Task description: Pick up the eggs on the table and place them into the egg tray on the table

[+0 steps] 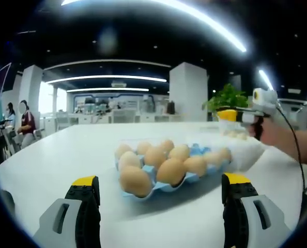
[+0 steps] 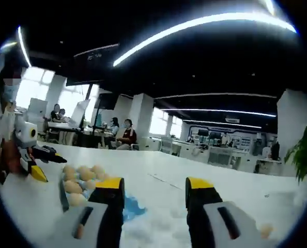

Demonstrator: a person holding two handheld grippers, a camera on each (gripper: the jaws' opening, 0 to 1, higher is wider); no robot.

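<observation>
fingers apart, empty, egg tray ahead

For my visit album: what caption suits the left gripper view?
Open left gripper faces a blue egg tray of eggs on a white table.

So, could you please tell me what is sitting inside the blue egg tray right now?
The blue egg tray holds about ten brown eggs, filling its near cups. The eggs cover the cup bottoms, and the far cups are partly hidden, so an exact count is uncertain.
</observation>
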